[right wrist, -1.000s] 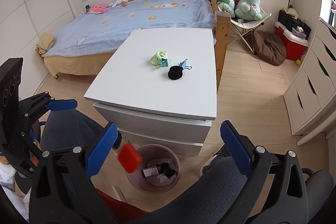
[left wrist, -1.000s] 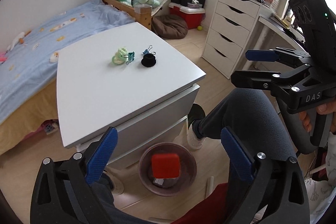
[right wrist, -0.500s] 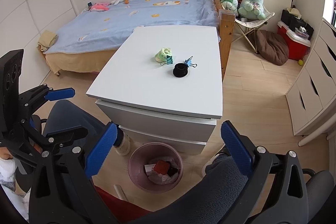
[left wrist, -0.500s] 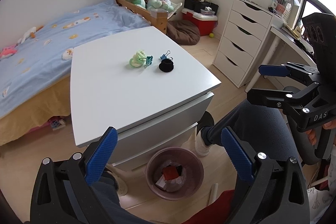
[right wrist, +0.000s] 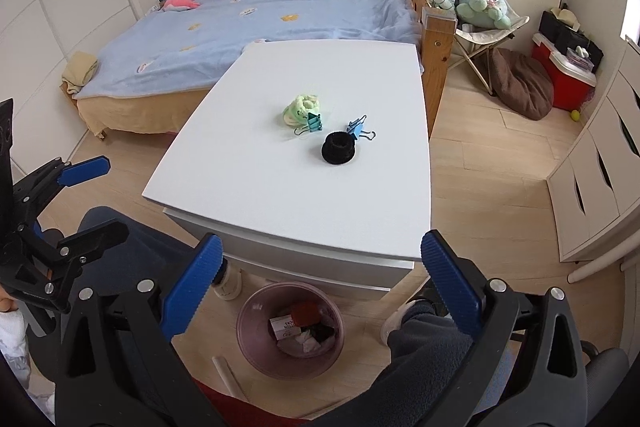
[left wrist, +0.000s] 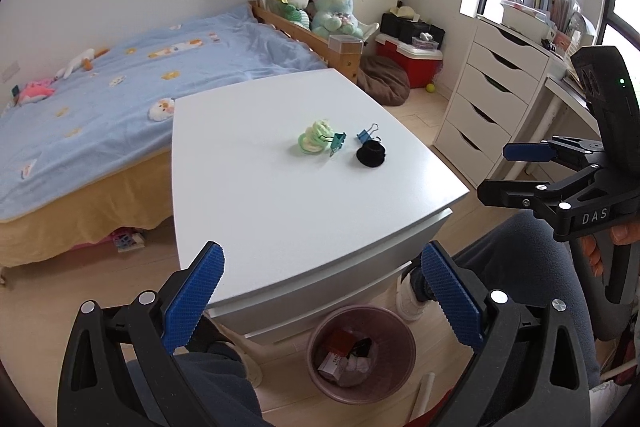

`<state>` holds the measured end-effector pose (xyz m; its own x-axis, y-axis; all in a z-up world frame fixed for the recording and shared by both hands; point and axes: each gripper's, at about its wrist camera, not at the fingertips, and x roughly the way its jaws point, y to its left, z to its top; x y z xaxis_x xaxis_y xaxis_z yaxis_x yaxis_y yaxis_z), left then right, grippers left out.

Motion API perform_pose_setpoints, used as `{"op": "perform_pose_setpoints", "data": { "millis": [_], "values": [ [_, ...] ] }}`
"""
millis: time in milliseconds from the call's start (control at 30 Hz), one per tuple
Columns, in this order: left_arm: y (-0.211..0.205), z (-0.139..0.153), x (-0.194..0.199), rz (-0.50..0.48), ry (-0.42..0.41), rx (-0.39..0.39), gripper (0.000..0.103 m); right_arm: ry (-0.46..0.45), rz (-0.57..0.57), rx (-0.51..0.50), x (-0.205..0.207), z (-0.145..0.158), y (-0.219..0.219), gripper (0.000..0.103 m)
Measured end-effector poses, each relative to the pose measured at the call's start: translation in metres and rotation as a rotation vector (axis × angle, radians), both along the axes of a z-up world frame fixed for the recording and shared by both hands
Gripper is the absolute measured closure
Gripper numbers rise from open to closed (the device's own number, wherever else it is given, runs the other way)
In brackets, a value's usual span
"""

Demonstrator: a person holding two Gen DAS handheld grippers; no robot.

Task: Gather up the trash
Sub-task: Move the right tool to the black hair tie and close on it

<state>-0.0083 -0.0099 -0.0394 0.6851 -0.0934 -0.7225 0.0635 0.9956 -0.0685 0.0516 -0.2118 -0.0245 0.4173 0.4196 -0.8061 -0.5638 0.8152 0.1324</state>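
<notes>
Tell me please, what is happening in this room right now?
A seated person holds a gripper in each hand to collect trash. The left gripper and the right gripper are both open and hold nothing. The bin on the floor by the white table already has a red block and scraps inside. Two hair ties and two binder clips lie on the table.

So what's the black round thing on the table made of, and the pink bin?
The black round thing looks like soft fabric, maybe velvet: matte, fuzzy, no shine. It seems to be a hair scrunchie. The pink bin looks like smooth, slightly see-through plastic, since light shows through its thin wall.
</notes>
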Motion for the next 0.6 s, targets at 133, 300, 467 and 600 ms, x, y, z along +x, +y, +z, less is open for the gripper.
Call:
{"op": "perform_pose_setpoints", "data": {
  "millis": [133, 300, 467, 600],
  "values": [
    [0.009, 0.002, 0.007, 0.019, -0.007, 0.015, 0.008, 0.011, 0.007, -0.024, 0.025, -0.002, 0.014, 0.005],
    [0.018, 0.002, 0.013, 0.037, -0.014, 0.023, 0.008, 0.034, 0.020, -0.068, 0.057, -0.007, 0.033, 0.005],
    [0.024, 0.001, 0.014, 0.055, -0.014, 0.023, 0.008, 0.091, 0.011, -0.118, 0.092, -0.019, 0.052, 0.005],
    [0.025, 0.000, 0.013, 0.062, -0.013, 0.018, 0.008, 0.160, -0.011, -0.145, 0.117, -0.035, 0.065, 0.005]
  ]
}}
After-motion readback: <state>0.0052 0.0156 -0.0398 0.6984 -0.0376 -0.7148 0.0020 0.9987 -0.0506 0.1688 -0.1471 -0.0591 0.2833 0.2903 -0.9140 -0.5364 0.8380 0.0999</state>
